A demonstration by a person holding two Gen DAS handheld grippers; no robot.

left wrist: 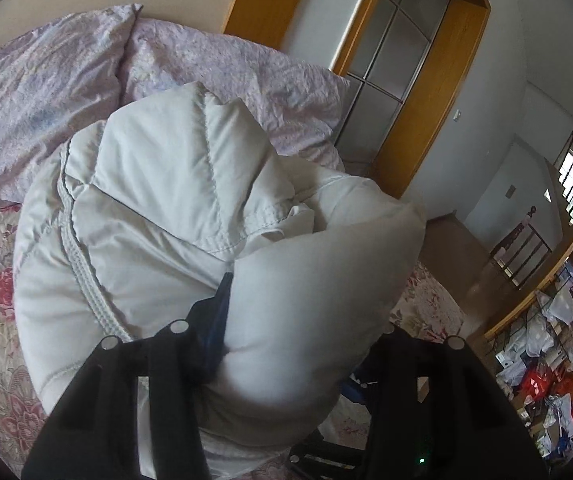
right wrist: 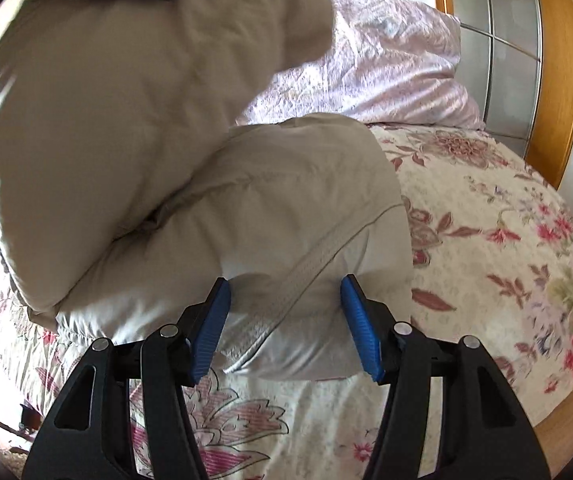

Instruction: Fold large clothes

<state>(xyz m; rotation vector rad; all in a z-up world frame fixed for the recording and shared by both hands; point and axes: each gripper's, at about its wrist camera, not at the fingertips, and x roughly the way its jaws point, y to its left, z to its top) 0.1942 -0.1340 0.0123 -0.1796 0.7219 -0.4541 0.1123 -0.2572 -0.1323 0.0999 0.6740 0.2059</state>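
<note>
Jacket [right wrist: 190, 168], white, padded, lay bunched on flowered bedspread [right wrist: 506, 240]. Right gripper [right wrist: 286, 320] partly spread, blue pads clamped on folded edge. Left gripper [left wrist: 282, 340] gripped another padded fold, pads mostly hidden.

Matt quilted cloth jacket [left wrist: 158, 184]; ribbed blue rubbery pads [right wrist: 360, 328].

One puffy off-white padded jacket [left wrist: 174, 216] – a single garment, bundled up. One bed cover of cream fabric printed with red and pink flowers [right wrist: 486, 240] lies beneath it. Two pale lilac crinkled pillows [left wrist: 38, 96] show side by side in the left wrist view – the right wrist view catches only one. Two black grippers with blue ribbed pads [right wrist: 286, 320], one per hand.
</note>
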